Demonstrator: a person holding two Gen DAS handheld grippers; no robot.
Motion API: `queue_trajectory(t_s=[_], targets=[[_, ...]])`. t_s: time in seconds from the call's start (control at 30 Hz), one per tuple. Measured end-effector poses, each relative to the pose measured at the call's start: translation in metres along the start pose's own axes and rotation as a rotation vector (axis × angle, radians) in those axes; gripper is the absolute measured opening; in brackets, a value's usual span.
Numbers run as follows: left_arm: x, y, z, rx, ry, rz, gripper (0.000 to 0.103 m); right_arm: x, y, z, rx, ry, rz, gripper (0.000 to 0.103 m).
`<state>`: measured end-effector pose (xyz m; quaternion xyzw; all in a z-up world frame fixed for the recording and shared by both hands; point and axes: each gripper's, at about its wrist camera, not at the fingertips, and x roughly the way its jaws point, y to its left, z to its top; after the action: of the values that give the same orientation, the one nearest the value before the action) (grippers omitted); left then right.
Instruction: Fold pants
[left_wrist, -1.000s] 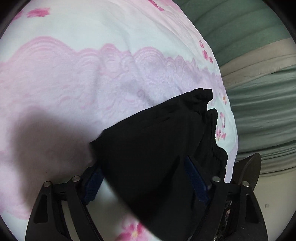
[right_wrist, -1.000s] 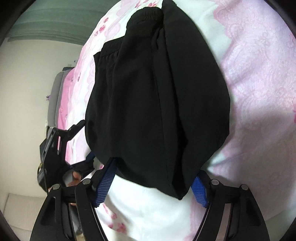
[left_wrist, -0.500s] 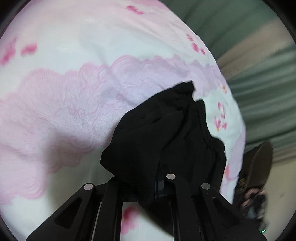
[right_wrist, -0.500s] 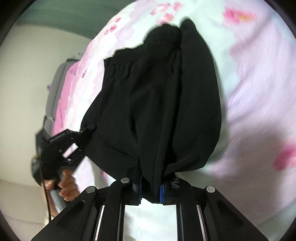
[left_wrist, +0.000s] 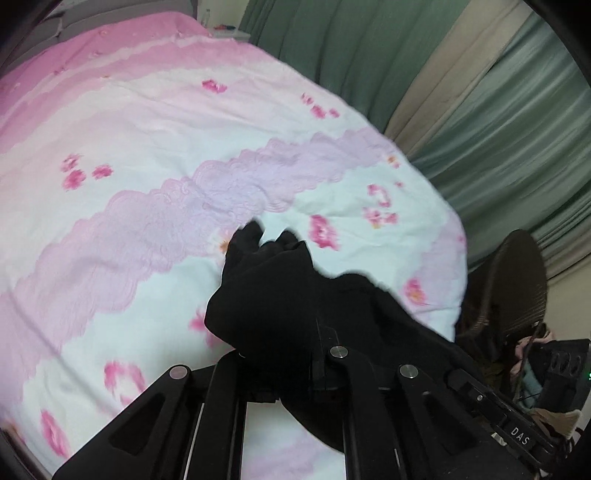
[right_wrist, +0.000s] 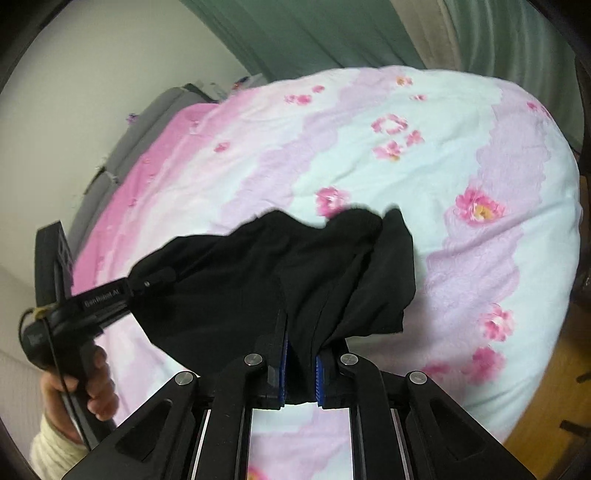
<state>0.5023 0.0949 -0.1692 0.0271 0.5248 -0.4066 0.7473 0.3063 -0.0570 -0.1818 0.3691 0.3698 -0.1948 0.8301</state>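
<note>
The black pants (left_wrist: 280, 295) hang bunched between both grippers, lifted above the pink and white floral bed cover (left_wrist: 155, 177). My left gripper (left_wrist: 317, 354) is shut on one edge of the pants; the cloth hides its fingertips. In the right wrist view the pants (right_wrist: 258, 280) stretch leftward from my right gripper (right_wrist: 301, 363), which is shut on a fold of them between its blue pads (right_wrist: 320, 373). The left gripper also shows in the right wrist view (right_wrist: 147, 280), clamped on the pants' far left edge, with the hand holding it below.
Green curtains (left_wrist: 498, 122) hang behind the bed. A dark wicker chair (left_wrist: 517, 288) with clutter stands at the bed's right corner. A grey headboard (right_wrist: 122, 155) runs along the wall. Wooden floor (right_wrist: 554, 413) shows past the bed's edge.
Both grippers closed on the pants and have lifted them off the bed. The pants went from lying flat to hanging bunched, and both views now tilt up over the bed.
</note>
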Motion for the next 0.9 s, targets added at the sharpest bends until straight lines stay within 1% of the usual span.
queue_trajectory(t_s=[0.1, 0.17, 0.33, 0.57, 0.67, 0.73, 0.83, 0.9], targets=[[-0.039, -0.011, -0.028, -0.023, -0.043, 0.001, 0.010, -0.036, 0.014, -0.007, -0.056, -0.006, 0.035, 0.012], [-0.067, -0.015, -0.052, -0.047, -0.070, 0.005, 0.010, -0.053, 0.023, -0.014, -0.080, -0.003, 0.065, 0.012], [-0.127, -0.016, -0.117, -0.098, -0.110, 0.009, 0.010, -0.104, 0.038, -0.061, -0.170, 0.004, 0.124, 0.012], [-0.214, -0.016, -0.219, -0.142, -0.161, 0.037, 0.010, -0.173, 0.056, -0.140, -0.256, 0.007, 0.200, 0.012], [-0.244, -0.012, -0.251, -0.166, -0.179, 0.038, 0.010, -0.202, 0.065, -0.179, -0.289, 0.002, 0.230, 0.012], [-0.267, -0.008, -0.275, -0.193, -0.186, 0.053, 0.010, -0.218, 0.072, -0.200, -0.307, -0.002, 0.247, 0.012], [-0.297, -0.001, -0.303, -0.210, -0.197, 0.065, 0.010, -0.237, 0.085, -0.231, -0.323, 0.017, 0.277, 0.012], [-0.313, 0.005, -0.317, -0.218, -0.207, 0.070, 0.010, -0.247, 0.096, -0.248, -0.338, 0.030, 0.294, 0.012]])
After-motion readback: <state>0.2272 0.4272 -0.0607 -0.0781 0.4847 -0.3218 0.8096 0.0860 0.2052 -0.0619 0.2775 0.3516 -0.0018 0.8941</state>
